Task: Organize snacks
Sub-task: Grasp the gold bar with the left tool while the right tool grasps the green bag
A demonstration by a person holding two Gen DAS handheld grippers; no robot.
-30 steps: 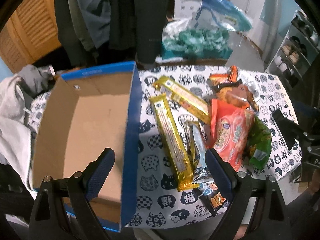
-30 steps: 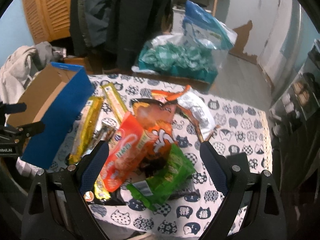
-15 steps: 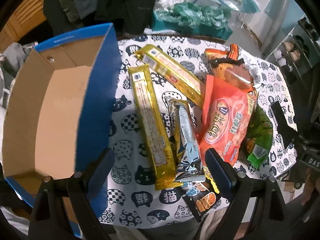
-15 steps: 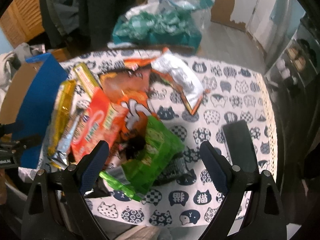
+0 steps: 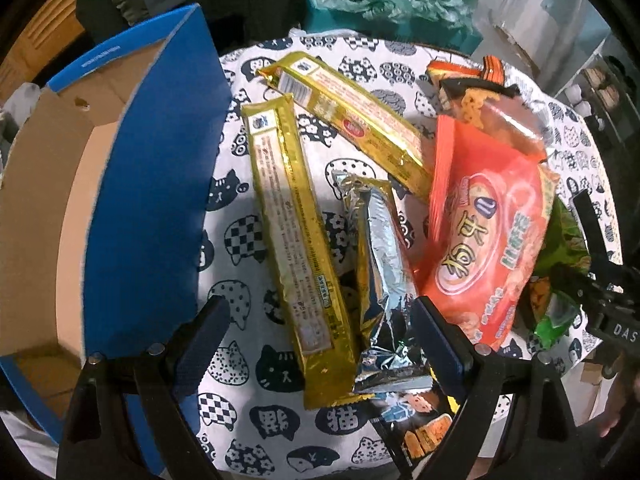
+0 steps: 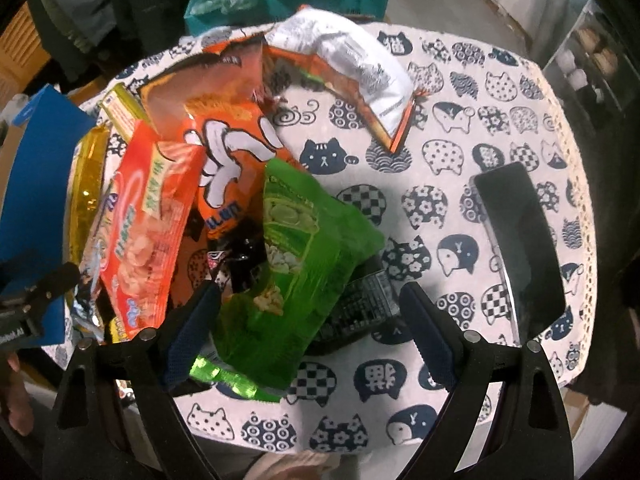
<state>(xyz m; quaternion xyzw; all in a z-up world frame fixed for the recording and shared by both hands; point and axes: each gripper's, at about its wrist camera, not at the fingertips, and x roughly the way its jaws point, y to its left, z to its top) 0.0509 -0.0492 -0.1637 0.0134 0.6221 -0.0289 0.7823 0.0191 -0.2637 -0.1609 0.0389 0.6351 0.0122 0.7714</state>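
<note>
Left wrist view showing the left gripper [image 5: 316, 332] hanging with jaws spread wide and nothing between them, low in the frame, straddling the near ends of two packets. Lying just ahead: a long gold biscuit packet [image 5: 294, 236], its long axis running from lower centre up toward upper left of centre, nearly in line with the fingers' reach. Touching it on the right: a shorter silver foil packet [image 5: 382, 280], roughly parallel. Filling the left of the frame: a blue cardboard box [image 5: 148, 184], open and looking empty inside, its wall just beside the gold packet. Crossing the upper centre on a diagonal: a second gold packet [image 5: 352, 120], its lower end tucked under an orange-red snack bag [image 5: 484, 240].

Right wrist view showing the right gripper [image 6: 310, 330] likewise gaping and holding nothing, poised over a green snack bag [image 6: 304, 264] on the cat-print tablecloth [image 6: 460, 120], with a dark phone [image 6: 520, 248] well off at the right.

Judging the left gripper nearer to box and gold packet: probably closing across the packet's narrow width, then carrying it leftward.
</note>
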